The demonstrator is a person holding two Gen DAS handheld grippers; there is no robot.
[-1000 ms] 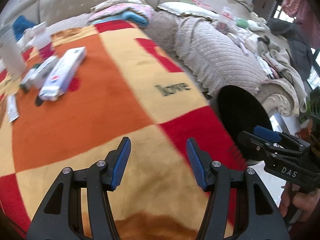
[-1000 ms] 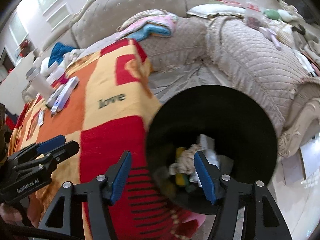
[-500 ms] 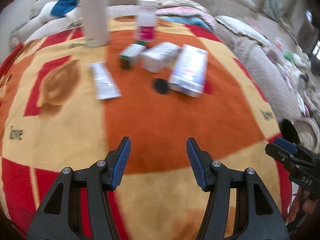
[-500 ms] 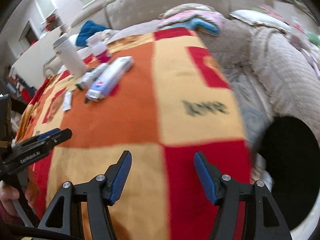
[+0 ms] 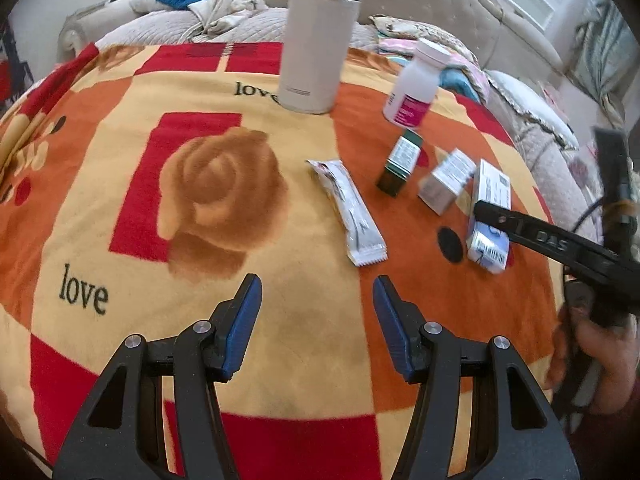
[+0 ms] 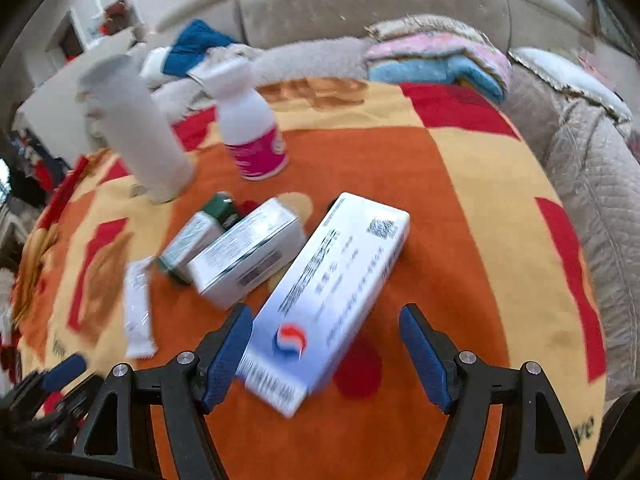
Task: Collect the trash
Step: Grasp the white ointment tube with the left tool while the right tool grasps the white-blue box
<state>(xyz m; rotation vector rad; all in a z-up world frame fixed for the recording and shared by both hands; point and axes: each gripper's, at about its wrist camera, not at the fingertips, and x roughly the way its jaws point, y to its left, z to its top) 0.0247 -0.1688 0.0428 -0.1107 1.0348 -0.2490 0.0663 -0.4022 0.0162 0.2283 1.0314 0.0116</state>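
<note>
On the orange, red and yellow blanket (image 5: pixel 120 208) lie a white sachet (image 5: pixel 348 216), a small green box (image 5: pixel 400 164), a silver-white box (image 5: pixel 448 182) and a long white and blue box (image 6: pixel 332 288). My right gripper (image 6: pixel 326 344) hangs over the near end of the long box. Its jaws are opening and the box lies between them, with the pads not pressing on it. One of its fingers (image 5: pixel 552 242) reaches in from the right in the left wrist view. My left gripper (image 5: pixel 318 312) stands open over bare blanket, short of the sachet, with nothing between its fingers.
A tall white flask (image 5: pixel 316 40) and a white bottle with a pink label (image 5: pixel 414 88) stand upright behind the boxes. A quilted sofa (image 6: pixel 360 0) with folded pink and blue cloths (image 6: pixel 436 56) runs behind and to the right. A hand (image 5: pixel 600 344) holds the right gripper.
Both views have swung from the black bin at the blanket's right edge back to the boxes. The right jaws have widened, and the long box now lies between them.
</note>
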